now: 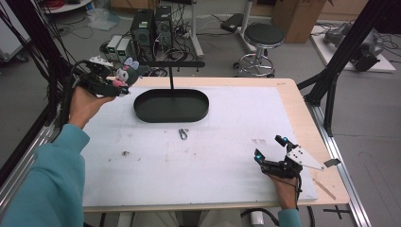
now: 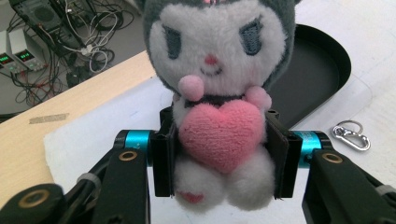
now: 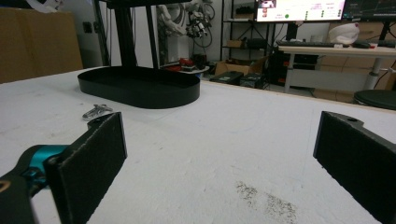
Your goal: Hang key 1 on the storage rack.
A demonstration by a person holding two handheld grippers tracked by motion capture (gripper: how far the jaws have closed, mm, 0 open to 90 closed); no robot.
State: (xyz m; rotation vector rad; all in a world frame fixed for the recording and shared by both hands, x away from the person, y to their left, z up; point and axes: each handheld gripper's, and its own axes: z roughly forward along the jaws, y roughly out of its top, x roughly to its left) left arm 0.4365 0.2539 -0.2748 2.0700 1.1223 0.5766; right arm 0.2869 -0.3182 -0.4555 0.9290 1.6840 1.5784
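left gripper (image 2: 219, 154) pinches a grey-hooded white plush doll (image 2: 219, 70) at ten o'clock of the black oval tray (image 1: 171, 106); right gripper (image 3: 219, 154) rests spread wide at four o'clock.

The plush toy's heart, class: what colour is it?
Pink. The heart on the plush toy shows best in the left gripper view.

- Grey floor (image 1: 71, 42) is carrying cable clutter behind your table.
- Black stool (image 1: 263, 35) is sitting beyond the far edge.
- Monitors (image 3: 308, 9) are glowing over a desk (image 3: 336, 49).
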